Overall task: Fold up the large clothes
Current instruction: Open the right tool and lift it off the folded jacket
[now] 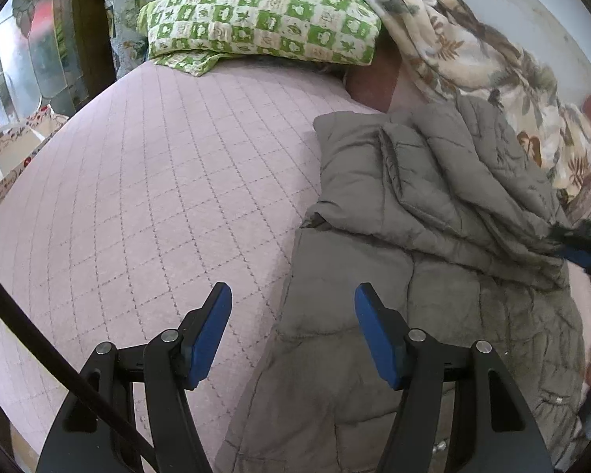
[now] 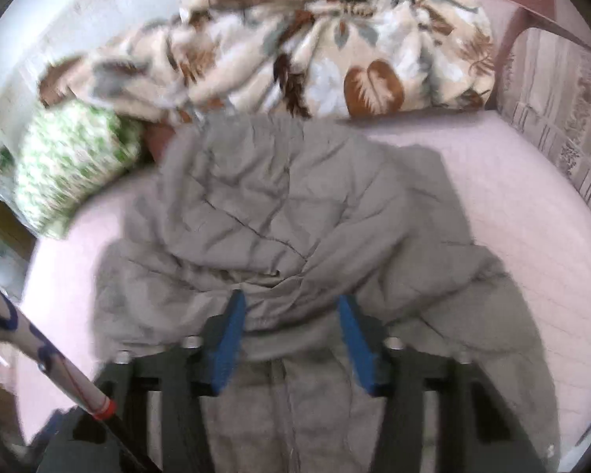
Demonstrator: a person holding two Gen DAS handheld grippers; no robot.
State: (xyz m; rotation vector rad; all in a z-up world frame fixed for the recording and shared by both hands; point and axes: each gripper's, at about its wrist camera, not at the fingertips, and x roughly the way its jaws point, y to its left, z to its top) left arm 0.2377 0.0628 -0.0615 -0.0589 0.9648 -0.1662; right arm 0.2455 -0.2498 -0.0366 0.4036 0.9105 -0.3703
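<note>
A grey quilted puffer jacket (image 1: 433, 236) lies on the pink quilted bed cover (image 1: 157, 197), partly folded over itself. My left gripper (image 1: 293, 295) is open and empty, above the jacket's left edge where it meets the cover. In the right wrist view the jacket (image 2: 275, 205) fills the middle. My right gripper (image 2: 291, 303) has its blue pads wide apart, with a bunched fold of the jacket lying between them; the view is blurred. The right gripper's tip also shows in the left wrist view (image 1: 583, 248) at the jacket's right edge.
A green-and-white checked pillow (image 1: 264, 12) lies at the head of the bed, also in the right wrist view (image 2: 67, 165). A floral blanket (image 2: 295, 51) is heaped along the wall. A patterned bed end (image 2: 563, 118) stands at right. A window (image 1: 31, 39) is at left.
</note>
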